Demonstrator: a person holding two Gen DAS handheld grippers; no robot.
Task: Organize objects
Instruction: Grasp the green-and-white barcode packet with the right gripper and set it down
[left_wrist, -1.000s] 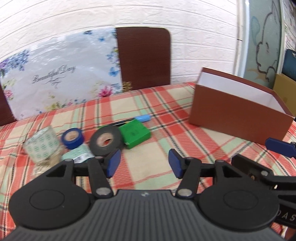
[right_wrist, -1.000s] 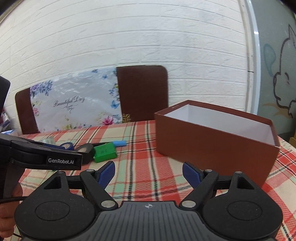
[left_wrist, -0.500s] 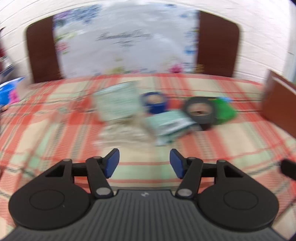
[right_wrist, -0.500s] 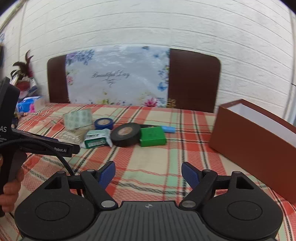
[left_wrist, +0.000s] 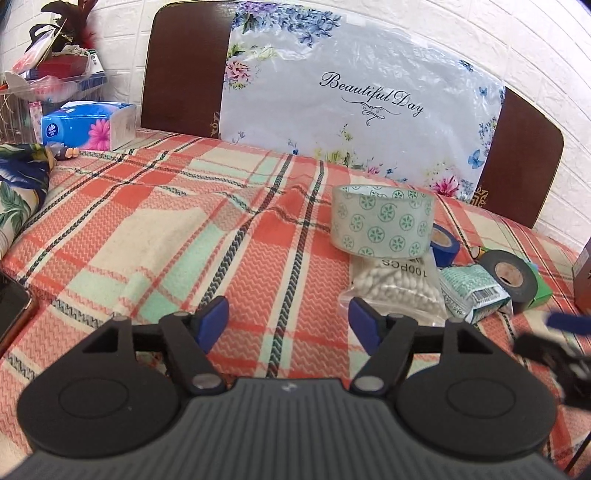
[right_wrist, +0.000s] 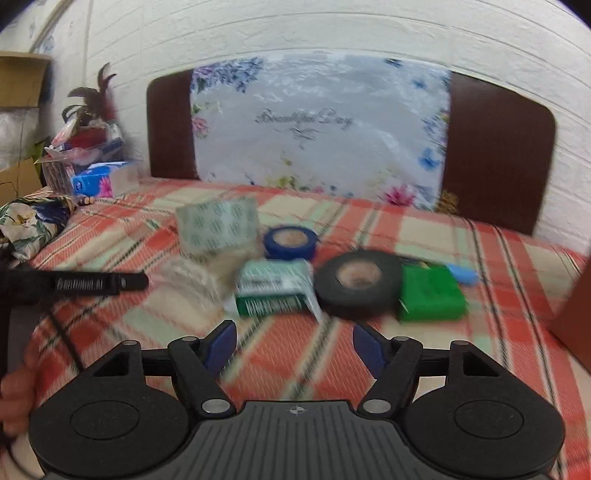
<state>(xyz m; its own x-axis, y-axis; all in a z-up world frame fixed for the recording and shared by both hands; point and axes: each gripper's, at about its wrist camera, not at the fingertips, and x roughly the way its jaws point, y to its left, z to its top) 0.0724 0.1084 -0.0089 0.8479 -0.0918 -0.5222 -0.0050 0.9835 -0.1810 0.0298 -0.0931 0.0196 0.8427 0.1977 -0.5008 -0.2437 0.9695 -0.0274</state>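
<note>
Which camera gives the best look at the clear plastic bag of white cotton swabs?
The left wrist view: the clear plastic bag of white cotton swabs is sharp there, its swabs and printed label distinct. The right wrist view shows it only as a motion-blurred pale patch.

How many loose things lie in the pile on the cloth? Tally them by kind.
Tape rolls: 3, patterned, blue, black
Cotton swab bags: 1
Green-and-white packets: 1
Green boxes: 1
Pens: 1
Total: 7
</note>
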